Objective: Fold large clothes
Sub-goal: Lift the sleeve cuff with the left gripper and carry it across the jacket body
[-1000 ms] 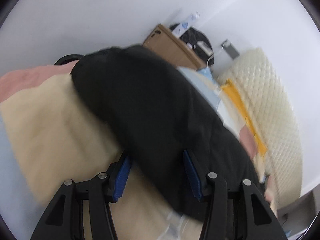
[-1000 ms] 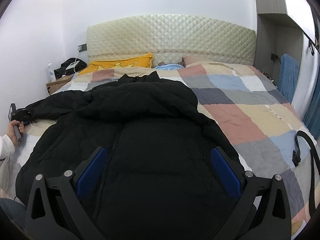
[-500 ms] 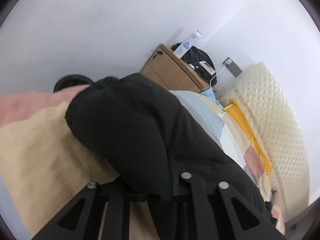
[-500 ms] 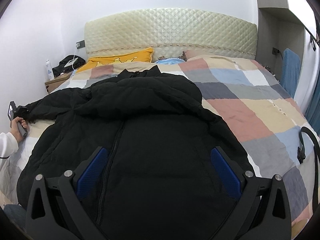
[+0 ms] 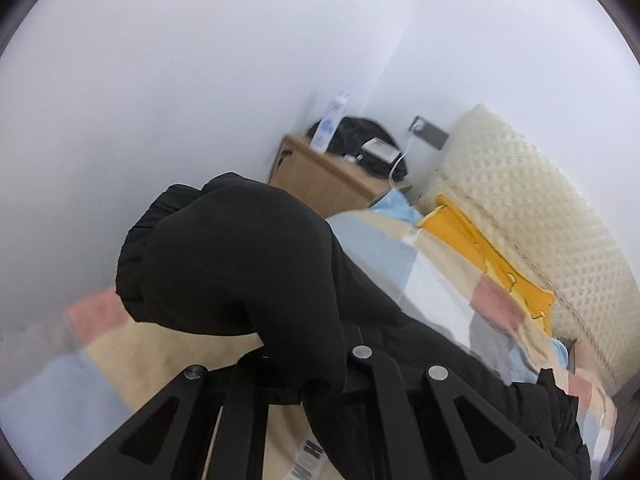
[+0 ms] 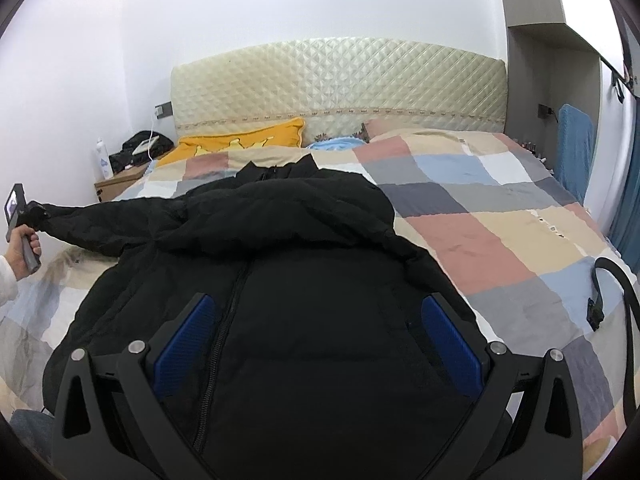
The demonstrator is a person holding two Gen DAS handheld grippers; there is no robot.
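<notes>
A large black padded jacket [image 6: 280, 288] lies front up on the checked bed cover [image 6: 520, 240], collar toward the headboard. My left gripper [image 5: 308, 376] is shut on the cuff of the jacket's sleeve [image 5: 224, 260] and holds it lifted off the bed; in the right wrist view that gripper [image 6: 24, 220] shows at the far left, the sleeve [image 6: 100, 224] stretched out from the jacket. My right gripper [image 6: 316, 340] is open and empty, hovering above the jacket's lower front near the zip.
A quilted cream headboard [image 6: 336, 92] and a yellow pillow [image 6: 240, 144] are at the far end. A wooden nightstand [image 5: 324, 180] with a black bag and a bottle stands by the left wall. A black strap [image 6: 612, 300] lies at the bed's right edge.
My left gripper closed on the sleeve cuff and lifted it up and outward, stretching the sleeve. My right gripper stayed open and shifted slightly over the jacket.
</notes>
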